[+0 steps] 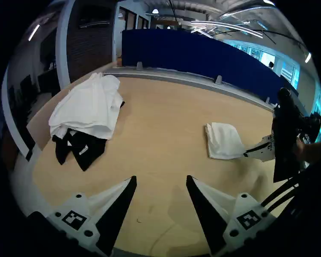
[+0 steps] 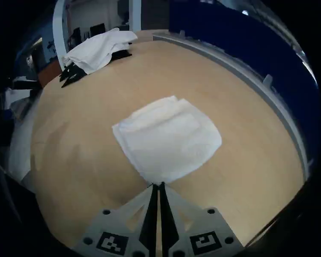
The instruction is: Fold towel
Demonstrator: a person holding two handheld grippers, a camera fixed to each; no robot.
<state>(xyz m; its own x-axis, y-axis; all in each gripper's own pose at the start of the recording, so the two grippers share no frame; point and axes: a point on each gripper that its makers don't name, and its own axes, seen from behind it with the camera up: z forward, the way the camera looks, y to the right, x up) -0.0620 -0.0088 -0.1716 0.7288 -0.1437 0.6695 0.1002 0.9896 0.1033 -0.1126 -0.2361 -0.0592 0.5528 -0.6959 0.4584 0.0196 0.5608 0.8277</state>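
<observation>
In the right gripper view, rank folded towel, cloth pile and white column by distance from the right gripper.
1. folded towel, at the right gripper's tips.
2. cloth pile, far left on the table.
3. white column, beyond the pile.

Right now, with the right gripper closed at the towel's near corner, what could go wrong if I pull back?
1. The right gripper is shut at the near corner of the folded towel; whether it pinches cloth I cannot tell. If it does, pulling back could drag layers open and undo the fold.
2. The left gripper hangs open, apart from the towel, so nothing pins it; it may slide on the table.
</observation>
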